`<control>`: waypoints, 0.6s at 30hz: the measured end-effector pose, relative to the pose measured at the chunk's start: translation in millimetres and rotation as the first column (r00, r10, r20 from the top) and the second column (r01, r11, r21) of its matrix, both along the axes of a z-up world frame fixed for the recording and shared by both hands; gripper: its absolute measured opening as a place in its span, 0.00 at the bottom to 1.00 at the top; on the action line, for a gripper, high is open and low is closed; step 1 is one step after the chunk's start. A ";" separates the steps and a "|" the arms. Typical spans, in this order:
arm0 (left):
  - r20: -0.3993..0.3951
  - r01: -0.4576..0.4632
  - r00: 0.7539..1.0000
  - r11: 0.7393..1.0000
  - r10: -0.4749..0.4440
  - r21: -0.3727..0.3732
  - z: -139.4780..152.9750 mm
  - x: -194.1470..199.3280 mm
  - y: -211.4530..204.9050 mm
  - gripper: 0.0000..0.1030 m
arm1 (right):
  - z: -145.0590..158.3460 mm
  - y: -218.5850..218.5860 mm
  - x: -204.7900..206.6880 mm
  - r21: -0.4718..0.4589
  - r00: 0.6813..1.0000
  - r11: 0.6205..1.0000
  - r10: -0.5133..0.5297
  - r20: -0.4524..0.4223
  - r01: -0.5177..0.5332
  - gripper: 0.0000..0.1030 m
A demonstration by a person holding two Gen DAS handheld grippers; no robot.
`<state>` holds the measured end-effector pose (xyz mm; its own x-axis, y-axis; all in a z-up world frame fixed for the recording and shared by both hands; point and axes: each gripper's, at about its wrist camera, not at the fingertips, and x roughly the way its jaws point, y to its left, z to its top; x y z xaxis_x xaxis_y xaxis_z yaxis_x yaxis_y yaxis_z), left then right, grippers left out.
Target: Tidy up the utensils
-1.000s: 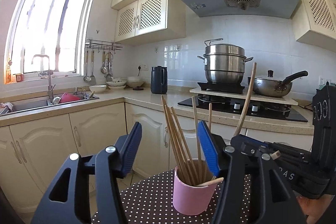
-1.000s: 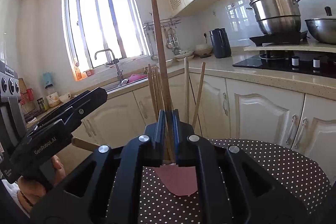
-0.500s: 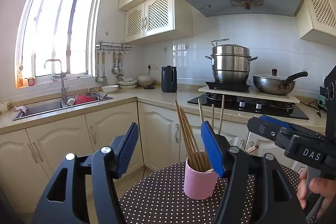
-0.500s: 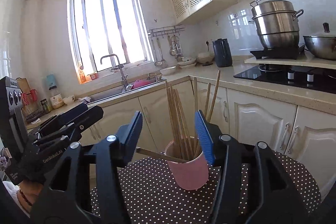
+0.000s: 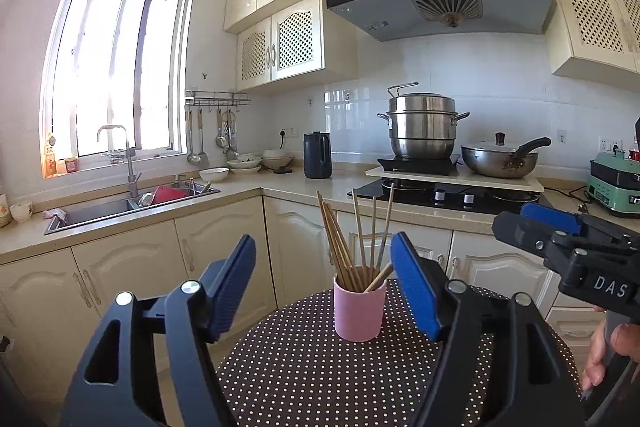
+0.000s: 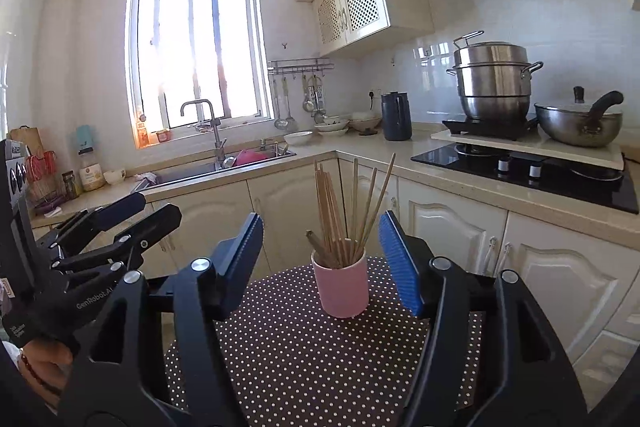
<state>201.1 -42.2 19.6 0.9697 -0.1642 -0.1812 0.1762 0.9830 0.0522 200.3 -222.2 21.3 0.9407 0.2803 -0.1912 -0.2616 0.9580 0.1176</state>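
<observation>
A pink cup stands upright on a round table with a dark polka-dot cloth. Several wooden chopsticks stand in it, one leaning low over the rim. My left gripper is open and empty, held back from the cup. In the right wrist view the cup and chopsticks stand ahead of my right gripper, which is open and empty. The right gripper also shows at the right of the left wrist view; the left gripper shows at the left of the right wrist view.
Cream kitchen cabinets run behind the table. A sink sits under the window. A stove carries a steel steamer pot and a wok. A dark kettle stands on the counter.
My right gripper opened and let go of a chopstick, which now stands in the cup. Both grippers have drawn back from the cup.
</observation>
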 end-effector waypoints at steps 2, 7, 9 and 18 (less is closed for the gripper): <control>-0.005 -0.005 1.000 1.000 0.005 -0.002 2.0 -16.2 -1.9 0.68 | 1.9 2.5 -20.7 -0.021 1.000 1.000 -0.014 0.003 0.014 0.67; -0.031 -0.004 1.000 1.000 0.004 -0.021 7.9 -54.7 -3.7 0.69 | 4.0 10.0 -71.7 -0.058 0.998 0.997 -0.049 0.026 0.051 0.73; -0.031 -0.012 0.999 1.000 0.011 -0.016 11.3 -68.1 -5.6 0.70 | 4.2 13.5 -89.0 -0.080 0.997 0.994 -0.068 0.042 0.071 0.75; 0.020 -0.031 0.999 0.999 0.030 0.013 25.5 -135.6 -11.2 0.73 | 11.6 24.3 -158.2 -0.102 0.986 0.986 -0.116 0.118 0.129 0.78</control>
